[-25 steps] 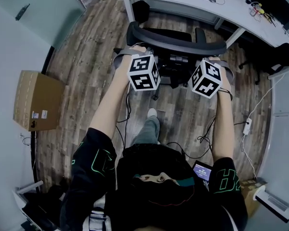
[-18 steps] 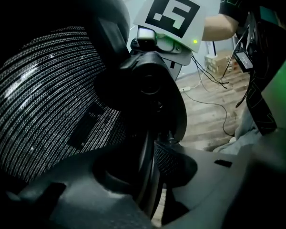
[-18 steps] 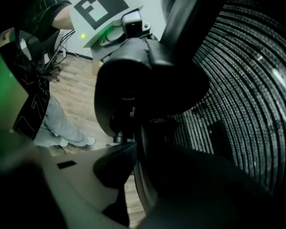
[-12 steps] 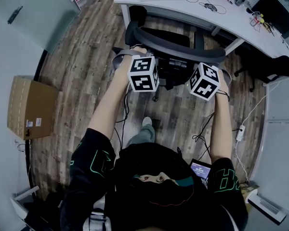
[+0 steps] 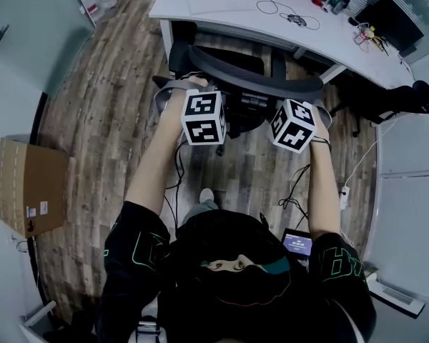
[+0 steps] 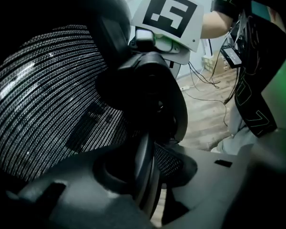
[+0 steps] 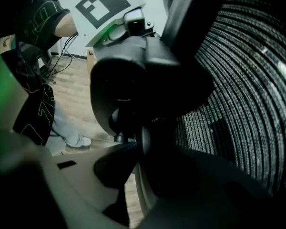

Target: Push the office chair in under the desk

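Observation:
In the head view the black office chair point(image 5: 252, 78) stands in front of the white desk point(image 5: 222, 9), its seat partly under the desk edge. My left gripper point(image 5: 186, 84) clamps the left end of the curved backrest top and my right gripper point(image 5: 316, 100) clamps the right end. The left gripper view shows the backrest rim point(image 6: 145, 173) pinched between the jaws, with mesh point(image 6: 43, 104) to the left. In the right gripper view the rim point(image 7: 142, 175) sits between the jaws, beside the mesh point(image 7: 238, 94).
A cardboard box point(image 5: 25, 184) stands by the left wall. Cables point(image 5: 300, 184) and a power strip point(image 5: 343, 191) lie on the wood floor at right. Another dark chair point(image 5: 386, 98) stands right of the desk. A cable, a monitor point(image 5: 390, 20) and small items sit on the desk.
The chair and both grippers have moved forward toward the desk, and the person has stepped after them. The backrest now sits closer to the desk edge. Both grips are unchanged.

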`<state>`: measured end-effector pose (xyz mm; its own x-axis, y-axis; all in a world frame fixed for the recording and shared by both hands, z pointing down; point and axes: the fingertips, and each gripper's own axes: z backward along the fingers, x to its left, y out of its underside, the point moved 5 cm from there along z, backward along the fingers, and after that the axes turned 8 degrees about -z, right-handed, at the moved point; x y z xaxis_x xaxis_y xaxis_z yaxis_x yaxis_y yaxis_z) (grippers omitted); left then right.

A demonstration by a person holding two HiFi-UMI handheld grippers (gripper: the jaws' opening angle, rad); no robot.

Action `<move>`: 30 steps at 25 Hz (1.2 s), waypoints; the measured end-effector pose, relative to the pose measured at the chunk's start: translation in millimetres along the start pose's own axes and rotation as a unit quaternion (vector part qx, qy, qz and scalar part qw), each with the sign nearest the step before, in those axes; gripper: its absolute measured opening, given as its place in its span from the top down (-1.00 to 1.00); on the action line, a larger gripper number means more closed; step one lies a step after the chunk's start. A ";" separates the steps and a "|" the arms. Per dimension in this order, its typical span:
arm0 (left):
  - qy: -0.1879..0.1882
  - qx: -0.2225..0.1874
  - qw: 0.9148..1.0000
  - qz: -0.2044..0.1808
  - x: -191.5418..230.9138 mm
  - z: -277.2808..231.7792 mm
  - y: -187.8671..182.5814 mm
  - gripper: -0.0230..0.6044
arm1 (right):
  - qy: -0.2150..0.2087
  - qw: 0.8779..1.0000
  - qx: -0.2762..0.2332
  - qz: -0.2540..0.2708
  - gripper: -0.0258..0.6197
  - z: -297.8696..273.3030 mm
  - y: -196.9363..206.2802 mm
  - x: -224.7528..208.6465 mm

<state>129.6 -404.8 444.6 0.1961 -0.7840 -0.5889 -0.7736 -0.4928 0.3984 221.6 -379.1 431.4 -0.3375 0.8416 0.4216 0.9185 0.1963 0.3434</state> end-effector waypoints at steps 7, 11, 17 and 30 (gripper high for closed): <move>0.000 0.003 1.000 -0.013 26.1 -9.0 27.2 0.48 | 0.012 1.000 -0.002 -0.007 0.55 -17.2 -15.0 -24.5; -0.002 0.001 1.000 -0.013 39.9 -13.4 37.6 0.48 | 0.017 1.000 -0.004 -0.007 0.56 -25.9 -20.5 -38.6; -0.002 -0.010 1.000 -0.013 61.2 -19.2 52.6 0.48 | 0.023 1.000 -0.006 -0.003 0.55 -41.4 -31.1 -57.7; 0.012 -0.018 1.000 -0.022 119.9 -38.3 101.6 0.48 | 0.044 0.999 -0.014 0.002 0.55 -81.3 -58.5 -111.5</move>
<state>97.6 -563.3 441.4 0.2444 -0.7698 -0.5897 -0.7415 -0.5402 0.3979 188.7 -525.4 432.6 -0.3518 0.7950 0.4942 0.9143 0.1784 0.3637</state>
